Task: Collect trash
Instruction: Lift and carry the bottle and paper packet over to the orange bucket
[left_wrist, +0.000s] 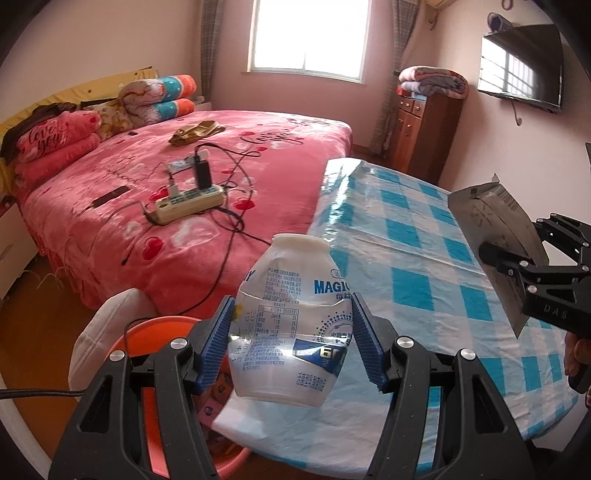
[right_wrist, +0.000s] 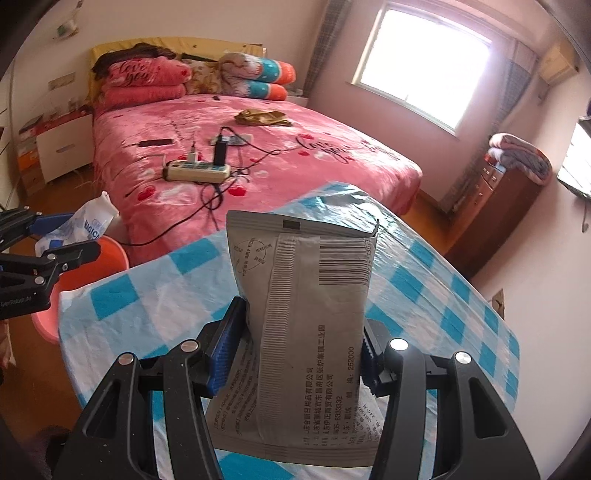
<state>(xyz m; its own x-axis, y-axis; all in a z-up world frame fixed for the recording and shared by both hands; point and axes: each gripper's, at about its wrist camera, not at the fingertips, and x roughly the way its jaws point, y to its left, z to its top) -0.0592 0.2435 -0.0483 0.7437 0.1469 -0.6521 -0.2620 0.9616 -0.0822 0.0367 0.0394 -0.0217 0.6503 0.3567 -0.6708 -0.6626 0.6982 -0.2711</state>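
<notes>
Trash in both tongs right now, two pieces held up over the room. Biggest thing in sight is the bed, pink cover, with a power strip and tangled cables lying on it. Next the counter in its blue-and-white checked cloth, glossy with glare at the far end, its near edge cut off behind the tongs in both views. Tucked low between bed and counter sits an orange bin, mostly hidden: from the left wrist only a slice of rim shows behind the black arms, and what lies inside is hard to make out.

Now the pouch, grey, printed with a barcode, standing upright in the right tongs. Blue pads press on both its sides, partly closed around it; its lower end is hidden behind the tong arms. From the left wrist the same pouch shows at the far right above the counter, edge-on and clipped by the right tongs.

Smallest, the bottle: crumpled clear plastic, white neck uppermost, squeezed between the blue pads of the left tongs. It hangs at the counter's corner with the bin rim just left of it. From the right wrist the bottle peeks out at the far left in the left tongs, above the bin.
</notes>
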